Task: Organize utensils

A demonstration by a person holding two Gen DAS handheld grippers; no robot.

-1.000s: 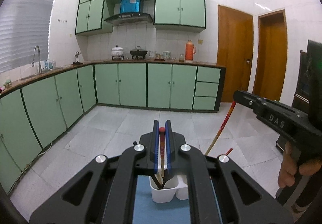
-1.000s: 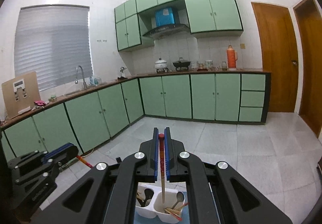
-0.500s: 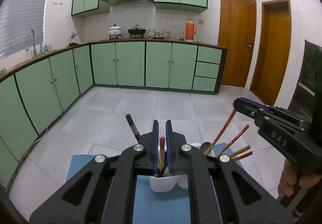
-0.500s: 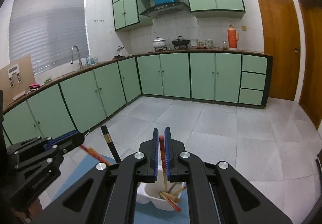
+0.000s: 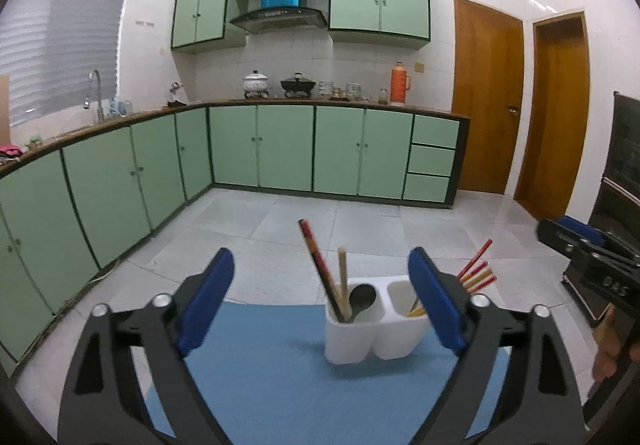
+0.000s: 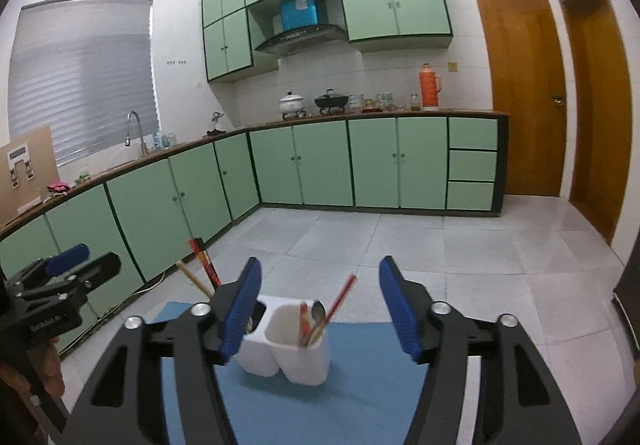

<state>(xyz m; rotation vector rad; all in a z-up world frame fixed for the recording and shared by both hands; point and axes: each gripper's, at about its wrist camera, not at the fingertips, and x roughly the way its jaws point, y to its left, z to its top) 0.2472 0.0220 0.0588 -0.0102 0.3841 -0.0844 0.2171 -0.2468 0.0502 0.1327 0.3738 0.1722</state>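
Release step, judged from the frames: both grippers have just been opening and nothing sits between either pair of pads now. Left gripper (image 5: 322,299) jaws spread wide, empty; right gripper (image 6: 320,303) jaws apart too, a bit less wide, empty.

The task's things are in the white holder (image 5: 374,341), a two-cell plastic cup, glossy with rounded walls, standing on the blue mat (image 5: 256,373) toward its far right part as the left wrist view shows it. The mat looks finely woven and matte, a flat rectangle.

Left cell, left wrist view: a dark chopstick with a red band (image 5: 318,265) leans left, a plain wooden chopstick (image 5: 342,271) stands near upright just beside it, and a dark spoon (image 5: 362,297) shows its rounded bowl at the rim. Right cell: red and yellow chopsticks (image 5: 476,273) fan out rightward — thin, straight, lacquered-looking. The right wrist view shows a metal spoon (image 6: 318,311), shiny, in that cell with a red chopstick (image 6: 340,299).

No loose utensils are visible on the mat. Next move is probably to back both grippers away — lift clear of the leaning sticks so the pads don't snag them or tip the light holder. Whether more utensils wait out of view, I cannot tell.
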